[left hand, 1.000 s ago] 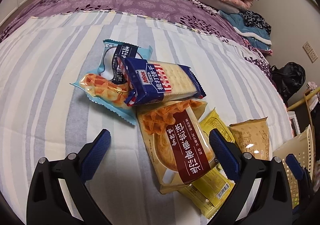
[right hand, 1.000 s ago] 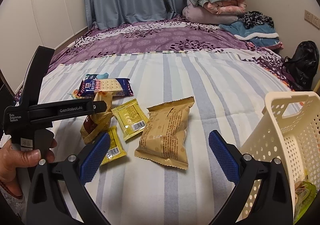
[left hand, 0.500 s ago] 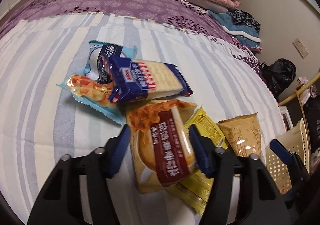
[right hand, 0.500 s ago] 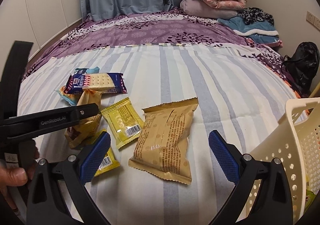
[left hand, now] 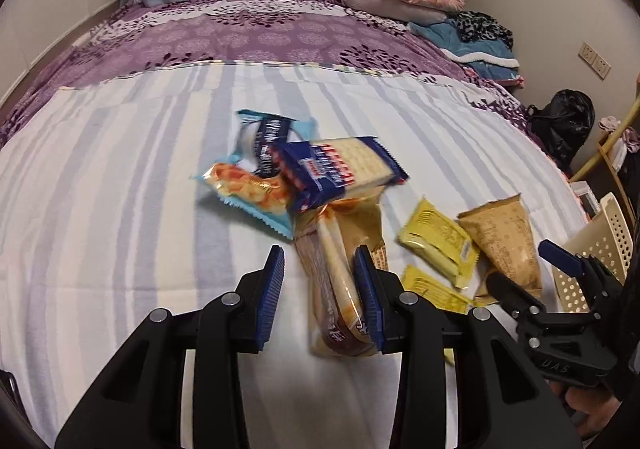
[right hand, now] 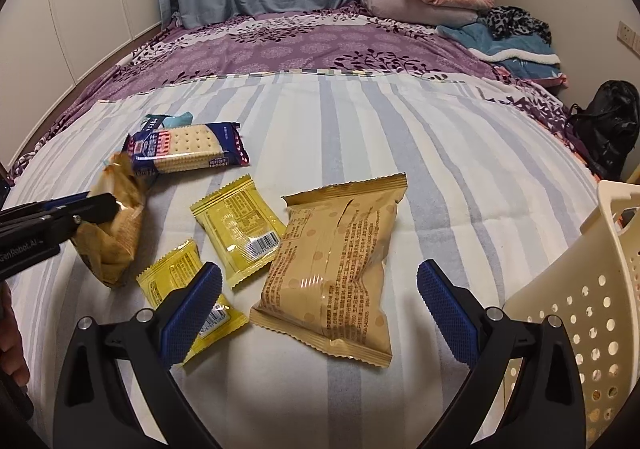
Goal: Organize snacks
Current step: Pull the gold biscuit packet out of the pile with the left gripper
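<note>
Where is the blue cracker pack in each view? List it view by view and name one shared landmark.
Left wrist: blue cracker pack at centre, slightly above the middle.
Right wrist: blue cracker pack in the upper left.
Shared landmark: the large tan bag, lower right of the pack in both.

Left gripper (left hand: 320, 285) angles steeply down, its jaws just closed in on the waffle packet (left hand: 340, 273), blue pads pinching it. Right gripper (right hand: 318, 313) hovers nearby, jaws spread wide, holding nothing.
</note>
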`<state>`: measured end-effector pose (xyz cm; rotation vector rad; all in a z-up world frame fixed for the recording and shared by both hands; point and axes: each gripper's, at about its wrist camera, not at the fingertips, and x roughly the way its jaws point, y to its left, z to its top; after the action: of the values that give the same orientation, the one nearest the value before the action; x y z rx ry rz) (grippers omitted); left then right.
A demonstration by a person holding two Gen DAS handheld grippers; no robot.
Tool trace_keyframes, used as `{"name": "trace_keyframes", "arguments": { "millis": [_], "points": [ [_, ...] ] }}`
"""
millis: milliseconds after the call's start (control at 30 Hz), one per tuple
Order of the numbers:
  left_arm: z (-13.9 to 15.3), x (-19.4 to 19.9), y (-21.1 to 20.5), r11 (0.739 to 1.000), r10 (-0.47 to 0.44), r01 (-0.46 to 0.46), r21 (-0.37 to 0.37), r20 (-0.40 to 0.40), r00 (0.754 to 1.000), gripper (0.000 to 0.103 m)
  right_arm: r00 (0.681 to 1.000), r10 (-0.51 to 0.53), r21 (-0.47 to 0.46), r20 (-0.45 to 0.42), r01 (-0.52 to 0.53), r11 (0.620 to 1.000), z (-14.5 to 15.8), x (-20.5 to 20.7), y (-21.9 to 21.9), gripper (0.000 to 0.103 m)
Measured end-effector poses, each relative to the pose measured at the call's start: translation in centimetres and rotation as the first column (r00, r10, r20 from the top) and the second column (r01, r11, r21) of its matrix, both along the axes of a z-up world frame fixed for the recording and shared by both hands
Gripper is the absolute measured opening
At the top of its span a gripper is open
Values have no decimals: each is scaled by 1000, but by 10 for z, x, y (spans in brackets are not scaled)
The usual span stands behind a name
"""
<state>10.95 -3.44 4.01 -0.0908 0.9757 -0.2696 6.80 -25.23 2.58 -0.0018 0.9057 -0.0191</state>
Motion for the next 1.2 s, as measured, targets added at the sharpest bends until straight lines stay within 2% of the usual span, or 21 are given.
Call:
{"name": "trace_keyframes", "arguments": {
  "millis": [200,400,433,533,567,733,833,867,967,1033,1200],
  "points": [
    [2,0,34,998,66,-66,13,-4,998,38,1000,5,-2,4,-5,1000,1,0,3,98],
    [-11,-3,66,988,155,-156,2,-70,985,39,1000,10,4,2,-10,1000,1,2,8,98],
    [-13,-4,69,987,160,-161,-9,-81,984,43,1000,12,3,2,-12,1000,1,2,10,98],
    [-14,-12,72,982,180,-184,-37,-87,980,69,1000,19,0,3,-19,1000,1,1,13,98],
    [-13,-15,72,981,183,-188,-50,-85,979,74,1000,19,-1,3,-19,1000,1,1,14,98],
    [-12,-24,71,974,192,-202,-104,-100,976,74,1000,13,1,1,-13,1000,0,1,12,98],
    [-9,-29,69,968,196,-209,-137,-102,975,86,1000,11,3,2,-11,1000,0,1,11,98],
    [-8,-30,67,967,195,-208,-145,-98,976,86,1000,12,3,2,-12,1000,0,1,11,98],
    [-6,-31,60,968,189,-202,-147,-94,977,87,1000,15,4,2,-15,1000,0,2,11,98],
    [-9,-28,55,969,186,-201,-147,-108,977,93,1000,14,5,0,-14,1000,-1,3,12,98],
    [-25,-16,38,971,188,-206,-124,-145,971,93,1000,13,4,0,-13,1000,-1,3,12,98]
  ]
}}
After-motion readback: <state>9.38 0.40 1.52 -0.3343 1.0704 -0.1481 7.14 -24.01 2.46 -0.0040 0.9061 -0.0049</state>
